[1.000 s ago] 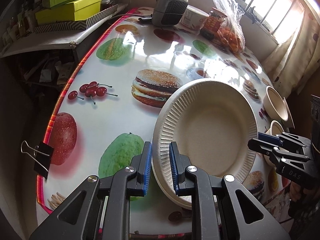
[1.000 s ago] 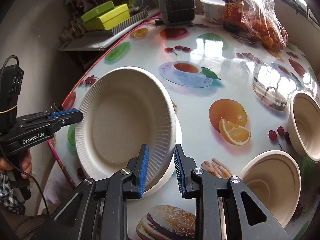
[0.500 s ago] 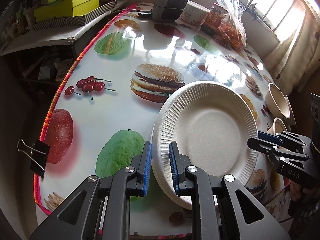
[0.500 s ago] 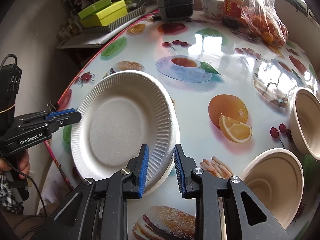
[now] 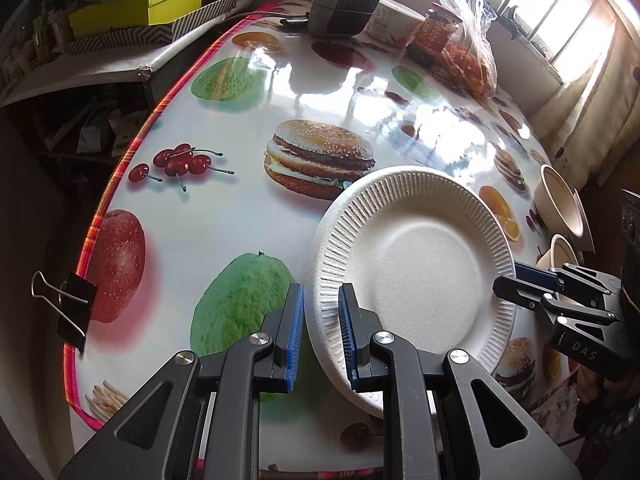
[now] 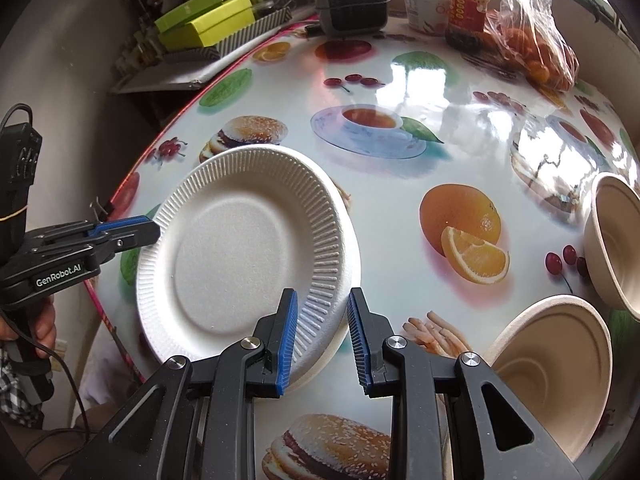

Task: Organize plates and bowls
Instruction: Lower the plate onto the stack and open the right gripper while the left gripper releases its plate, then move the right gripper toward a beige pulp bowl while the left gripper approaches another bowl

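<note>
The left claw (image 5: 321,334) carries the printed name "GenRobot.AI" on its black body, readable in the right wrist view, and the right claw (image 6: 322,342) shows the letters "DAS" on its side in the left wrist view. A red jar (image 6: 469,7) at the far end of the bench (image 5: 224,216) has a label with writing too small to read, as does the white tub (image 6: 425,8) beside it. Both claws are clamped on the ribbed rim of the top paper plate (image 5: 412,272), the left one at its left edge and the right one at the opposite edge, each with one blue pad above the rim and one below. That plate sits tilted over a second paper plate (image 6: 332,364) whose rim shows just beneath it, near the front edge of the bench. Two tan paper bowls (image 6: 560,368) lie on their sides to the right of the plates, close together, the nearer one by the bench's front rim. The glossy cloth with burger, fruit and teacup prints lies bare between the plates and the far clutter: a grey heater (image 5: 346,0), the jar, the tub and a clear bag of oranges (image 6: 532,40). A binder clip (image 5: 66,308) grips the cloth's red border at the left edge, beyond which a lower shelf holds green boxes (image 5: 144,0).
</note>
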A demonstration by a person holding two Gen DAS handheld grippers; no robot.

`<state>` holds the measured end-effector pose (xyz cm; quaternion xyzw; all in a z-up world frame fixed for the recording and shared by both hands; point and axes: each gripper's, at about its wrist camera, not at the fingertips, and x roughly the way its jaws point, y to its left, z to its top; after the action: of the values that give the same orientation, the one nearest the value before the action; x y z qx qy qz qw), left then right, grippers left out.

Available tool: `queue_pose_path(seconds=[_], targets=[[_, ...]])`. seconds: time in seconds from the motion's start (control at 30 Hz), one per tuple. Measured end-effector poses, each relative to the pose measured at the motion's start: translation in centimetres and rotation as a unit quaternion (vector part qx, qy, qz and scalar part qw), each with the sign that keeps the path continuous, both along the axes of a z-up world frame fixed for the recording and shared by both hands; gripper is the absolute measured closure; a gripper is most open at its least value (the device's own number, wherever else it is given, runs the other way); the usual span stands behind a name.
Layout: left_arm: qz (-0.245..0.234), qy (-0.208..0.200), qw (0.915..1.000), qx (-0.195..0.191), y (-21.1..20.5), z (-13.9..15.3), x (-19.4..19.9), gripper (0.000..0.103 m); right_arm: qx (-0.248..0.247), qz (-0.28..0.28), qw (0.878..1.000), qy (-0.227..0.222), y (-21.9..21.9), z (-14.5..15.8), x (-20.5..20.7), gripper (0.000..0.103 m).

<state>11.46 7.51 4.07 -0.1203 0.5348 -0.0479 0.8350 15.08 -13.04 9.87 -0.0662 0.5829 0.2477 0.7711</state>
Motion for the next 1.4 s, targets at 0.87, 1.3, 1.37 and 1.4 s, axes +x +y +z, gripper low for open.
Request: queue_pose_path(seconds=[0.87, 1.3, 1.37, 1.4], targets=[[0.002, -0.026, 0.9996, 0.009, -0.4, 1.5, -0.3, 0.066, 0.0, -0.024, 0.999, -0.03, -1.2, 1.6, -0.5, 0.063], [-0.019, -0.072, 0.9971, 0.01, -3.2, 4.3, -0.4, 0.059, 0.015, -0.083, 0.994, -0.074, -4.5, 4.3, -1.5, 0.057], [-0.025, -0.078, 0.9966, 0.013, -4.0, 4.7, -0.3, 0.059, 0.017, -0.095, 0.992, -0.076, -5.4, 4.5, -1.7, 0.056], [-0.029, -0.084, 0.9959, 0.017, -4.5, 5.0, -0.4, 0.059, 0.012, -0.101, 0.991, -0.082, -5.7, 4.7, -1.8, 0.055]])
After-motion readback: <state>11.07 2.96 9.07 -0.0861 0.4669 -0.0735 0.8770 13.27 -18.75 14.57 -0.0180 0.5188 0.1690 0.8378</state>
